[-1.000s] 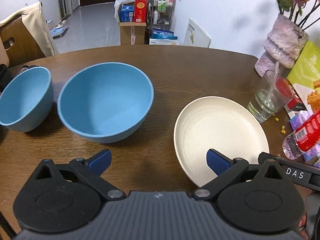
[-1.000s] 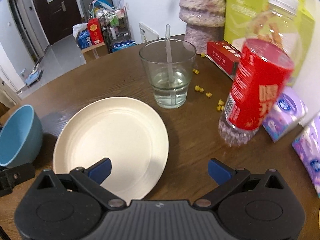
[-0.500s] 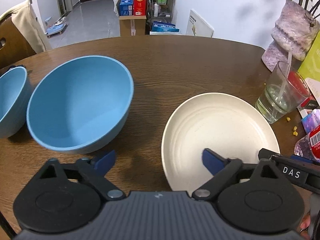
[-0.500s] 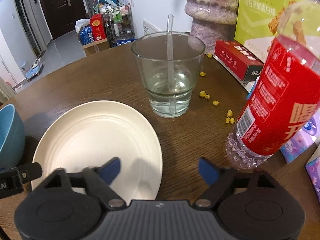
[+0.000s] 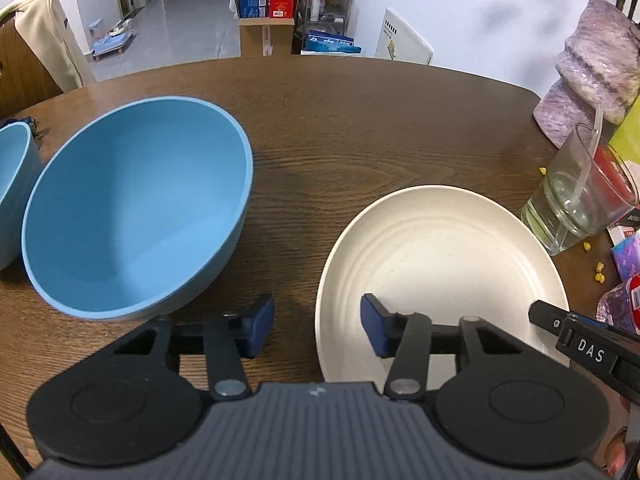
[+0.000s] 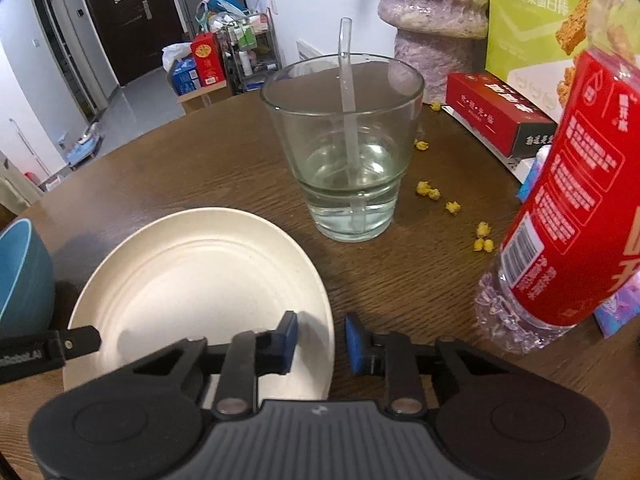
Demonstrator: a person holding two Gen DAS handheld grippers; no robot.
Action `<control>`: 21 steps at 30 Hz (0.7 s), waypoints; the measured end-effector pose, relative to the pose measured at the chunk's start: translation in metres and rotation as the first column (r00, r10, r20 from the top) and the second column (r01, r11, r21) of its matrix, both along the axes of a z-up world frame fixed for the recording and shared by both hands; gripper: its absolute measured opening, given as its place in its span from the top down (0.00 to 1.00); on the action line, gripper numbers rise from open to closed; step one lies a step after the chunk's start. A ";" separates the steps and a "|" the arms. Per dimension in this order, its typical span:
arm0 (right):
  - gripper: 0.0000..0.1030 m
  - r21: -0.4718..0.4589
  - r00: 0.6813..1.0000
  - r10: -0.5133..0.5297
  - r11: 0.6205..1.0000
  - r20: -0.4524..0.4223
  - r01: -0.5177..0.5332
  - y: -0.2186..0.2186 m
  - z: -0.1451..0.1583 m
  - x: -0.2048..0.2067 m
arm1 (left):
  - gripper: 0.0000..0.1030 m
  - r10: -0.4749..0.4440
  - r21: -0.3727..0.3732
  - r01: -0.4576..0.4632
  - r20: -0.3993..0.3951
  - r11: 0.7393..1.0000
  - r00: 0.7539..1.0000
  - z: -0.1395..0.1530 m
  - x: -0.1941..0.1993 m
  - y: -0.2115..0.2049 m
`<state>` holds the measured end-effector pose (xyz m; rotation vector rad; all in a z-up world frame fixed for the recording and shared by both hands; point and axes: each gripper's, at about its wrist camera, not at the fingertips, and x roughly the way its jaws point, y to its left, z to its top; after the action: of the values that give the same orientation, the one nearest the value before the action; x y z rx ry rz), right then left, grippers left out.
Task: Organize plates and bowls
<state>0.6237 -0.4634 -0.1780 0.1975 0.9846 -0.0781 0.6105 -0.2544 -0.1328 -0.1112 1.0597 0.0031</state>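
jaws on both sides are closing right now, each pair straddling an edge of the cream plate (image 5: 436, 264). the left gripper (image 5: 318, 326) has the plate's left rim between its pads but they don't look pressed on it yet. the right gripper (image 6: 320, 340) is narrower, rim in the gap too, and i can't see actual contact there either.

the plate sits flat on the wooden surface (image 5: 360, 120), between the big blue bowl (image 5: 136, 208) and the water glass (image 6: 346, 148). my guess is it's light, stiff plastic or bamboo fibre, smooth and a bit slippery, so pinching the thin rim on opposite sides seems the way to go.

left view shows the big bowl whole plus a smaller blue bowl (image 5: 14, 192) at the edge. right view shows the red bottle (image 6: 568, 216) and yellow crumbs (image 6: 452, 208) close up, and that glass is very near the plate.
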 end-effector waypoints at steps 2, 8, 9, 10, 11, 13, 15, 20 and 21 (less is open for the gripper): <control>0.82 0.003 1.000 0.007 1.000 0.004 -0.007 0.001 0.000 0.001 | 0.58 0.005 -0.008 -0.005 -0.004 1.000 1.000 -0.001 0.001 0.001; 0.82 0.005 1.000 0.025 1.000 0.010 -0.025 0.001 -0.001 0.003 | 0.66 0.035 -0.033 -0.035 -0.020 0.999 0.999 -0.006 0.001 0.004; 0.83 0.008 1.000 0.026 1.000 0.010 -0.026 0.001 -0.001 0.003 | 0.70 0.036 -0.039 -0.037 -0.023 0.999 0.999 -0.007 0.001 0.004; 0.83 0.011 1.000 0.027 1.000 0.010 -0.027 0.000 -0.001 0.003 | 0.71 0.037 -0.047 -0.038 -0.020 0.998 0.999 -0.008 0.000 0.004; 0.83 0.016 1.000 0.026 1.000 0.012 -0.026 -0.001 -0.001 0.003 | 0.71 0.039 -0.048 -0.040 -0.018 0.998 0.999 -0.008 0.001 0.002; 0.83 0.025 1.000 0.024 0.999 0.016 -0.025 -0.003 -0.001 0.002 | 0.78 0.039 -0.057 -0.040 -0.015 0.998 0.999 -0.008 0.001 0.001; 0.83 0.031 0.999 0.025 0.999 0.021 -0.026 -0.005 -0.002 0.002 | 0.81 0.038 -0.073 -0.039 -0.013 0.997 0.999 -0.008 0.000 0.002; 0.84 0.030 0.999 0.031 0.999 0.039 -0.032 -0.005 -0.003 -0.001 | 0.83 0.048 -0.071 -0.047 0.002 0.996 0.999 -0.007 -0.002 0.001; 0.84 0.031 0.999 0.030 0.999 0.042 -0.031 -0.006 -0.003 -0.002 | 0.83 0.047 -0.069 -0.047 0.004 0.997 0.999 -0.007 -0.003 0.001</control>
<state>0.6214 -0.4690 -0.1808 0.2118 0.9475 -0.0306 0.6079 -0.2537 -0.1401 -0.1983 1.0512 0.0086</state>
